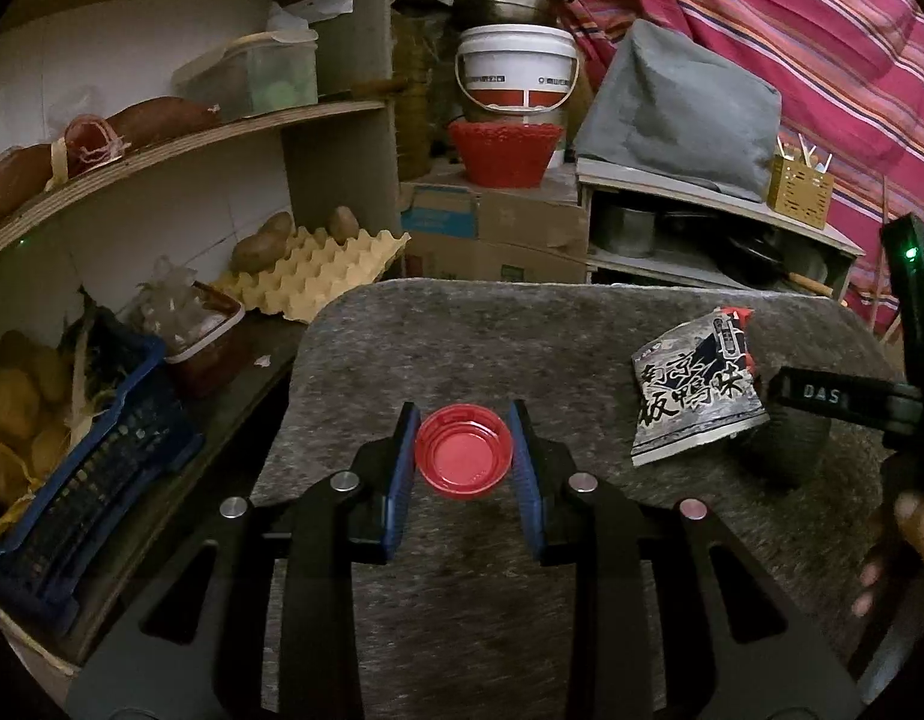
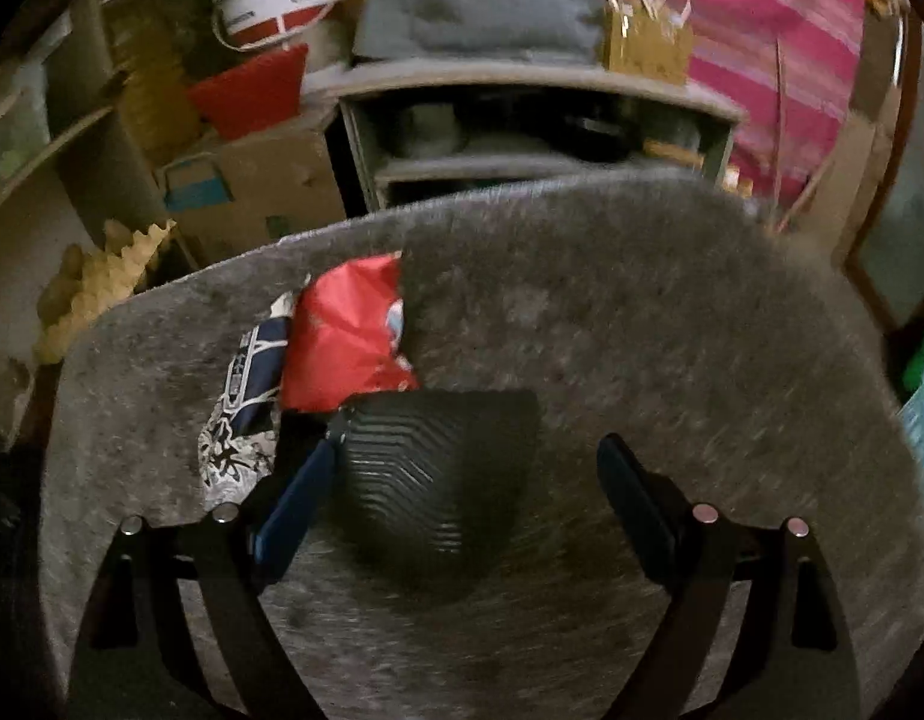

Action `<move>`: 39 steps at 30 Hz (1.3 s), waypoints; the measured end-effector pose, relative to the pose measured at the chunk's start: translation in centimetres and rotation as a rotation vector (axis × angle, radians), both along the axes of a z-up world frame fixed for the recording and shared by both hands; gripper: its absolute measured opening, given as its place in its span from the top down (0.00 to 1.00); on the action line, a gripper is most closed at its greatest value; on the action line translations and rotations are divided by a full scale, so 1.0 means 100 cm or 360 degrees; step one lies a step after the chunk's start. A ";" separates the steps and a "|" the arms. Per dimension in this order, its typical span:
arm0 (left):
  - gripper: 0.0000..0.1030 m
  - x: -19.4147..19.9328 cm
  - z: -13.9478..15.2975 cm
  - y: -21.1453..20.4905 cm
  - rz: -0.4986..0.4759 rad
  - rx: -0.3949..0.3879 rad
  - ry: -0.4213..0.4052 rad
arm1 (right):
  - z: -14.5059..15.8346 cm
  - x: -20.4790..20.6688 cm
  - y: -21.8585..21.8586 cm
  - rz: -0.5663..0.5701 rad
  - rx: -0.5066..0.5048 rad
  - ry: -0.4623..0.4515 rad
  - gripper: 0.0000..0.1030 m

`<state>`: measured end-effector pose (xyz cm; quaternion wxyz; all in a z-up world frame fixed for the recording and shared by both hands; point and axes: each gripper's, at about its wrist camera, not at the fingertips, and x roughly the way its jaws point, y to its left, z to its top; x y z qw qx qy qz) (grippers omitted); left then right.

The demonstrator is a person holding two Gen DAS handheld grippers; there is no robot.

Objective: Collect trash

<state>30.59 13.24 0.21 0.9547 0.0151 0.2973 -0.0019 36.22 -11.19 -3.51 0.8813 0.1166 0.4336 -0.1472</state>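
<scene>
My left gripper is shut on a red plastic lid, held between its blue pads above the grey felt mat. A crumpled black-and-white snack wrapper lies on the mat to the right; in the right wrist view it lies beside a red wrapper. A dark ribbed bowl sits on the mat between the fingers of my right gripper, which is open wide. The right gripper also shows at the right edge of the left wrist view.
A wooden shelf with sweet potatoes, an egg tray and a blue crate stand left. Behind the mat are a cardboard box, red basket, white bucket and a low cabinet.
</scene>
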 end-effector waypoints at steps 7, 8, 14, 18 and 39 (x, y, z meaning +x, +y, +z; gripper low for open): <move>0.72 -0.004 0.001 -0.002 -0.0016 0.0021 -0.0010 | -0.005 -0.003 0.005 0.0018 0.0031 -0.0001 0.15; 0.72 -0.004 0.002 -0.002 -0.0017 0.0024 -0.0014 | -0.005 -0.004 0.005 0.0030 0.0040 0.0004 0.15; 0.72 -0.008 0.005 -0.004 -0.0009 0.0017 -0.0031 | -0.004 -0.005 0.009 0.0055 0.0075 0.0005 0.15; 0.72 -0.006 0.000 0.001 0.0026 0.0092 -0.0035 | -0.008 0.001 0.012 0.0050 0.0145 0.0023 0.15; 0.72 -0.009 0.003 -0.035 -0.0104 -0.0040 0.0004 | 0.006 -0.093 -0.109 0.0338 0.0054 -0.0191 0.31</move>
